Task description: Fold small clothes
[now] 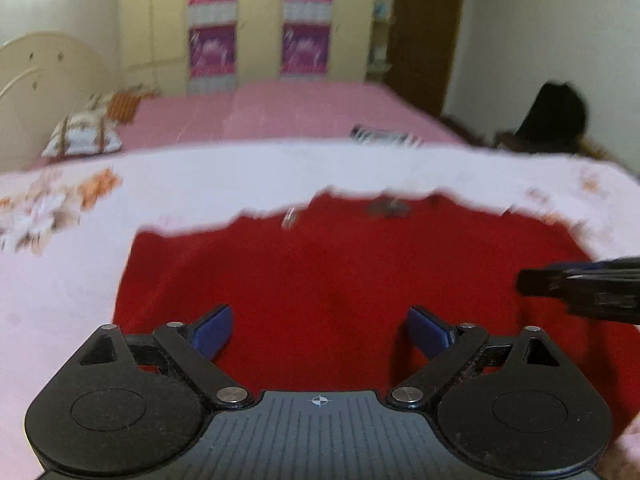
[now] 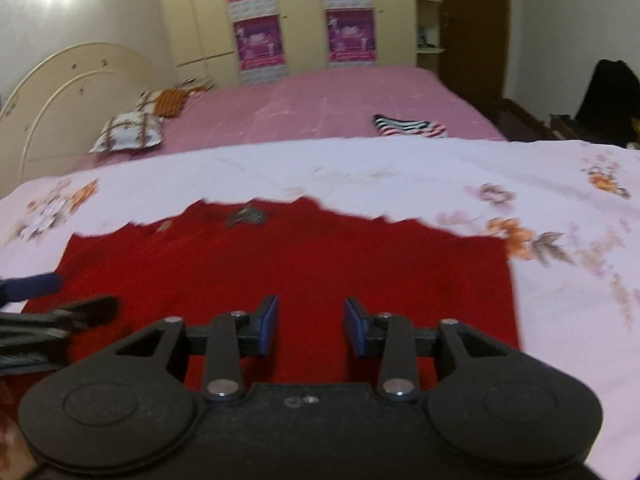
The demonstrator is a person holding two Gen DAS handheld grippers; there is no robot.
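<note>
A red garment (image 1: 344, 272) lies flat on a white flowered sheet (image 1: 208, 176); a small grey patch sits near its far edge. My left gripper (image 1: 320, 330) hovers over the garment's near part, its blue pads wide apart with nothing between them. The right gripper's dark fingers (image 1: 576, 288) enter from the right edge of the left wrist view. In the right wrist view the same red garment (image 2: 304, 264) fills the middle, and my right gripper (image 2: 312, 326) stands partly open above it, pads apart and gripping nothing. The left gripper's fingers (image 2: 52, 312) show at the left edge.
The white sheet (image 2: 400, 172) covers the near part of a pink bed (image 2: 320, 108). A striped folded garment (image 2: 408, 126) lies on the pink cover, pillows (image 2: 128, 130) at the headboard to the left. Wardrobes with purple posters stand behind; a dark object (image 1: 556, 116) sits at the far right.
</note>
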